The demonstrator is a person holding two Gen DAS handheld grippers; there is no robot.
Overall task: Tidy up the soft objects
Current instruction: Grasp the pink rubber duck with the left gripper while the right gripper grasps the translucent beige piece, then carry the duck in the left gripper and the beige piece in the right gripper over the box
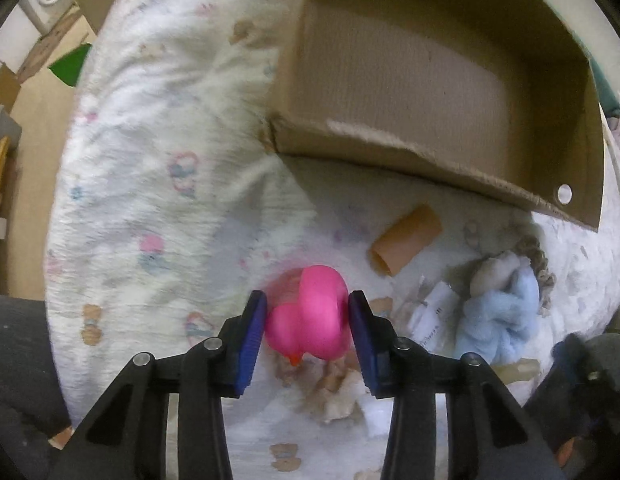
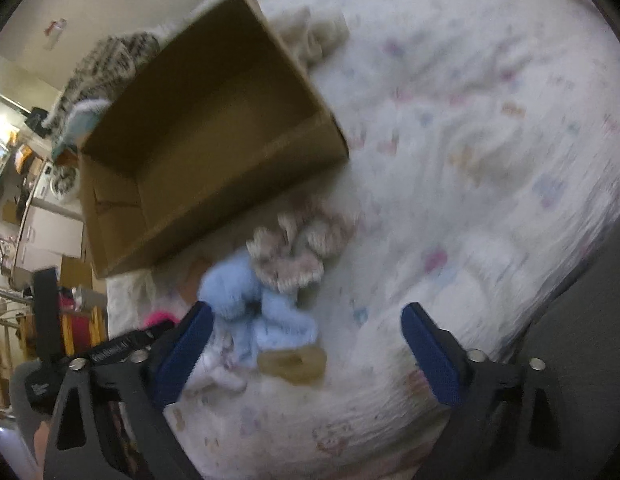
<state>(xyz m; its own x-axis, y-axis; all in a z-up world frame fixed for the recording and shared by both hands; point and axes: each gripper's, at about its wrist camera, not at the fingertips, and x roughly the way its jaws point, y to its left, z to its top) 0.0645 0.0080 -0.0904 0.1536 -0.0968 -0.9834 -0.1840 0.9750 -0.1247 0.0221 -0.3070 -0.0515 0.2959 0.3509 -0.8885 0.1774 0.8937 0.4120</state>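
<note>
left tool (image 1: 308,320) is clamping the pink duck (image 1: 310,314) over the bed (image 1: 158,160), near the cardboard box (image 1: 430,80) | right tool (image 2: 306,344) is gaping apart, blue plush (image 2: 250,304) lying just beyond

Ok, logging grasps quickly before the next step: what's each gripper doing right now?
Left gripper: shut on the pink rubber duck.
Right gripper: open, holding nothing, above the blue fluffy toy.

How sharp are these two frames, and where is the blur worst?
Left wrist: the pink duck is fairly sharp between the fingers, while the bedsheet smears. Right wrist: motion blur throughout, with the blue plush and cardboard box soft; fisheye bending in both.
</note>
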